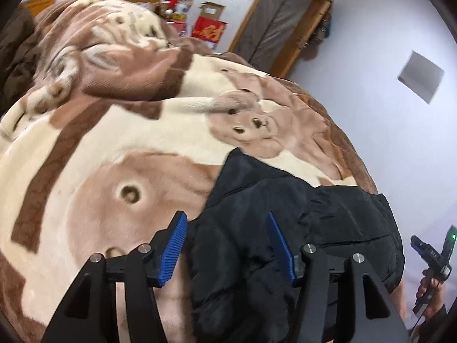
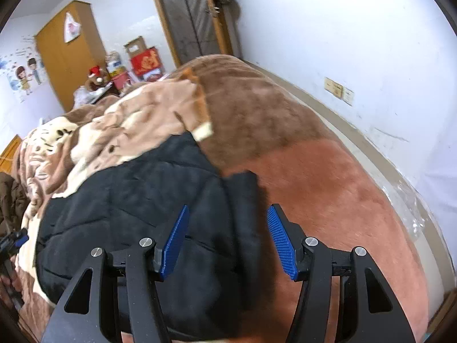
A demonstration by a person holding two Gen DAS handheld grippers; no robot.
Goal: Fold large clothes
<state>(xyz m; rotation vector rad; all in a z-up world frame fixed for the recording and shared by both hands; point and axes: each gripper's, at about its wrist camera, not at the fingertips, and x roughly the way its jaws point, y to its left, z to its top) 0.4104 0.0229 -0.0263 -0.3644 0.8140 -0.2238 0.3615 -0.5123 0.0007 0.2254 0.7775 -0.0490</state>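
A black quilted jacket [image 1: 300, 214] lies bunched on a brown and cream blanket [image 1: 100, 148] that covers a bed. My left gripper [image 1: 227, 245] is open, its blue pads spread over the jacket's left part, a little above the cloth. In the right wrist view the jacket [image 2: 128, 205] fills the lower left, one narrow flap reaching right. My right gripper [image 2: 228, 240] is open above that flap and the jacket's right edge. The right gripper also shows at the lower right of the left wrist view [image 1: 434, 257], held in a hand.
The blanket [image 2: 300, 171] is heaped at the bed's far end. A wooden wardrobe [image 2: 68, 54], red boxes [image 2: 145, 60] and a door [image 2: 188, 14] stand behind the bed. A white wall [image 2: 357, 43] runs along the right side. A brown garment [image 2: 8, 200] lies at the left.
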